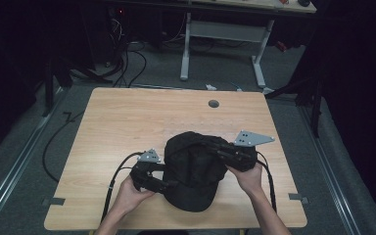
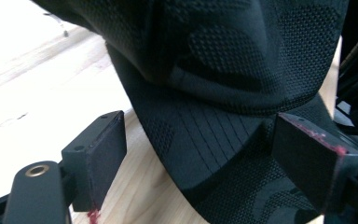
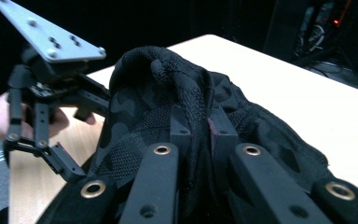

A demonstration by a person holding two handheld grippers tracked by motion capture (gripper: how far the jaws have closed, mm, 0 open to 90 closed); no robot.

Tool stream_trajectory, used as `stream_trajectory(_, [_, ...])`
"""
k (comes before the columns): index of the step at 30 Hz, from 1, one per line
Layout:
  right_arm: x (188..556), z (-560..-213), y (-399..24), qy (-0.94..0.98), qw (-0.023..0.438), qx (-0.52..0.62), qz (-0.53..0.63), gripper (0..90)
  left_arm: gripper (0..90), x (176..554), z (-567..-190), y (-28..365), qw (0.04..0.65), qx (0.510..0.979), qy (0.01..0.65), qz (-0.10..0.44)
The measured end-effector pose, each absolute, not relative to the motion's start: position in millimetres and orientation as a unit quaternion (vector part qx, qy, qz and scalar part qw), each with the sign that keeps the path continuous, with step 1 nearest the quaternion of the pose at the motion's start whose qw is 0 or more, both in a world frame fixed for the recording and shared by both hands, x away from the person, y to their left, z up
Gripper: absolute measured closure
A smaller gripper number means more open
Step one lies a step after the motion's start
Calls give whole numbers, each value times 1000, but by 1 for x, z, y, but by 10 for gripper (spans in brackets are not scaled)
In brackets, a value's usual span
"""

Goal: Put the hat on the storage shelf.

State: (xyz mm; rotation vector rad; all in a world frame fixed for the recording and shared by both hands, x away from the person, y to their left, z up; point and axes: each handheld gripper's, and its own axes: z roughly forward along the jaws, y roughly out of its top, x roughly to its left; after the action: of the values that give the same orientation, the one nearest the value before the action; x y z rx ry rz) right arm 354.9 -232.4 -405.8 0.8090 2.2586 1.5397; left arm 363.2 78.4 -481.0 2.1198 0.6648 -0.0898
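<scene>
A black mesh cap (image 1: 193,166) lies on the wooden table (image 1: 142,122) near its front edge, brim toward the person. My left gripper (image 1: 169,185) stands at the brim's left side. In the left gripper view its jaws (image 2: 200,135) are open wide, with the cap's brim (image 2: 200,140) between the pads and the left pad clear of it. My right gripper (image 1: 215,149) comes in from the right over the crown. In the right gripper view it (image 3: 199,123) is shut on a raised fold of the cap's fabric (image 3: 158,79). The left gripper (image 3: 74,140) also appears there, beyond the cap.
A round cable hole (image 1: 213,104) sits in the table's far middle. Bare wood stretches behind and left of the cap. Beyond the table stand a white desk frame (image 1: 223,34) and cables on the floor (image 1: 127,63). A cable trails from each gripper over the front edge.
</scene>
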Motion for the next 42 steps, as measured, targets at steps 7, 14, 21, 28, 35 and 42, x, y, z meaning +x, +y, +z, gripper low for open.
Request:
stream_trajectory(7, [355, -401, -229, 782, 139, 260, 549, 835, 257, 364, -480, 80, 453, 852, 258, -57])
stream_trajectory(14, [357, -401, -226, 780, 141, 257, 553, 834, 336, 363, -477, 85, 455, 851, 253, -62])
stream_trajectory(21, [356, -399, -228, 776, 159, 252, 556, 829, 505, 362, -475, 88, 469, 846, 246, -69])
stream_trajectory(28, [354, -400, -228, 780, 182, 243, 548, 822, 626, 362, -474, 91, 479, 839, 244, -86])
stream_trajectory(35, [354, -399, -229, 777, 186, 241, 552, 807, 723, 362, -468, 98, 495, 829, 240, -105])
stream_trajectory(42, [354, -398, -228, 776, 186, 243, 552, 783, 807, 361, -463, 105, 510, 819, 233, -123])
